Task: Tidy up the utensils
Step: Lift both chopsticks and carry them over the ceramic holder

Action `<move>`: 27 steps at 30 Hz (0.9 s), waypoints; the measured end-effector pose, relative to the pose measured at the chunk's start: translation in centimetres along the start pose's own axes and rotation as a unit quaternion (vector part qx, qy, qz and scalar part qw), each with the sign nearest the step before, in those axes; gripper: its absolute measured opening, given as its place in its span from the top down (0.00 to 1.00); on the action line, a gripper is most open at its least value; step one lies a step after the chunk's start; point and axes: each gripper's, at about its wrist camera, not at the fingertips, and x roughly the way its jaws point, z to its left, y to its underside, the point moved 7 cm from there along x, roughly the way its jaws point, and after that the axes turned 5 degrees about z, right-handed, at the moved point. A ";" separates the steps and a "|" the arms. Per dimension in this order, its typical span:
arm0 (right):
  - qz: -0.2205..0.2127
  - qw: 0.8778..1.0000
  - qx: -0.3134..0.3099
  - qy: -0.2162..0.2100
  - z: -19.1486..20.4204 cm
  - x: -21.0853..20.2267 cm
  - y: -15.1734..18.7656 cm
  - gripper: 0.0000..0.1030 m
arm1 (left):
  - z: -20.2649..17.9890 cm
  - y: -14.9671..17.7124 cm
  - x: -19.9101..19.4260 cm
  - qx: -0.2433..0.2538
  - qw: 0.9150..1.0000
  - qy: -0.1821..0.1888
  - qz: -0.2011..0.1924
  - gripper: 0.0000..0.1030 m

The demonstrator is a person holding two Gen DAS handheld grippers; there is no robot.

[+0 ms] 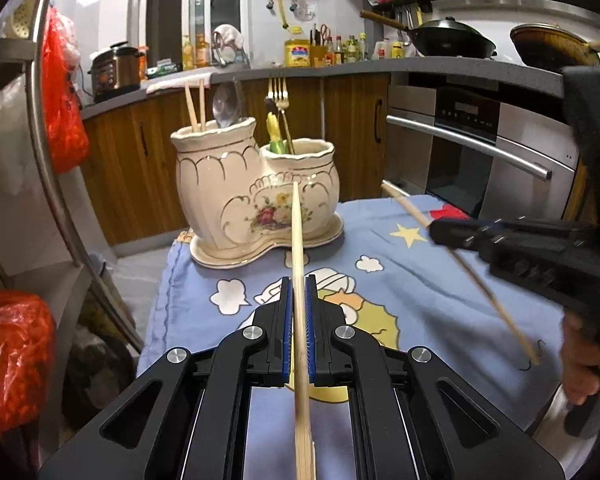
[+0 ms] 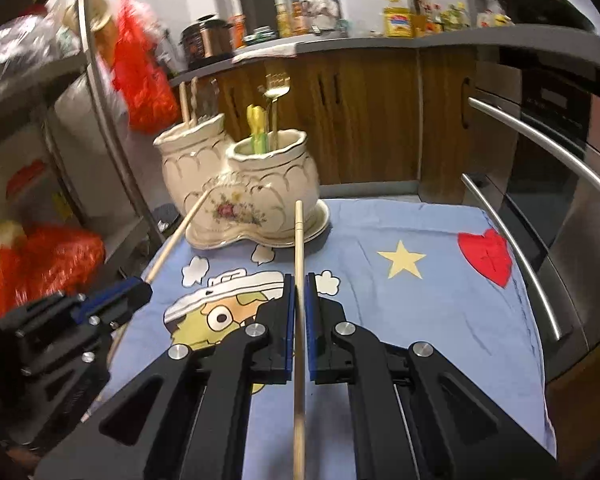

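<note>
A cream ceramic two-pot utensil holder (image 1: pixel 256 196) stands at the far left of the blue cartoon cloth (image 1: pixel 400 280); it also shows in the right wrist view (image 2: pixel 240 192). Its taller pot holds two chopsticks (image 1: pixel 194 106) and a spoon (image 1: pixel 225 105); the lower pot holds forks (image 1: pixel 279 94) and a yellow-green utensil (image 1: pixel 274 134). My left gripper (image 1: pixel 299 280) is shut on a wooden chopstick (image 1: pixel 297 232) that points at the holder. My right gripper (image 2: pixel 299 278) is shut on another chopstick (image 2: pixel 299 236), also pointing toward the holder.
The right gripper (image 1: pixel 434 229) with its chopstick (image 1: pixel 472 272) crosses the right side of the left wrist view. The left gripper (image 2: pixel 144 288) sits at the lower left of the right wrist view. A steel rack with red bags (image 1: pixel 66 120) stands left; an oven (image 1: pixel 480 148) stands behind.
</note>
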 end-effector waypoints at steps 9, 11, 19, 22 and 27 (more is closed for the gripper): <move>-0.007 0.999 -0.008 -0.039 -0.5 0.2 -0.5 0.95 | -2.0 0.9 0.4 0.038 0.999 -0.022 0.008 0.94; -0.008 0.999 -0.006 -0.046 -0.7 0.3 -0.7 0.95 | -2.4 1.0 0.4 0.045 0.999 -0.023 0.007 0.94; -0.019 0.998 0.001 -0.056 -1.4 0.6 -1.2 0.95 | -2.3 0.3 0.5 0.031 0.999 -0.002 -0.005 0.94; -0.026 0.997 0.020 -0.072 -2.1 0.1 -1.9 0.95 | -1.3 -0.8 -0.3 0.024 0.999 0.009 -0.028 0.94; -0.054 0.995 0.037 -0.074 -3.4 -1.4 -3.9 0.95 | 0.7 -2.3 -1.1 -0.007 0.998 0.027 -0.050 0.94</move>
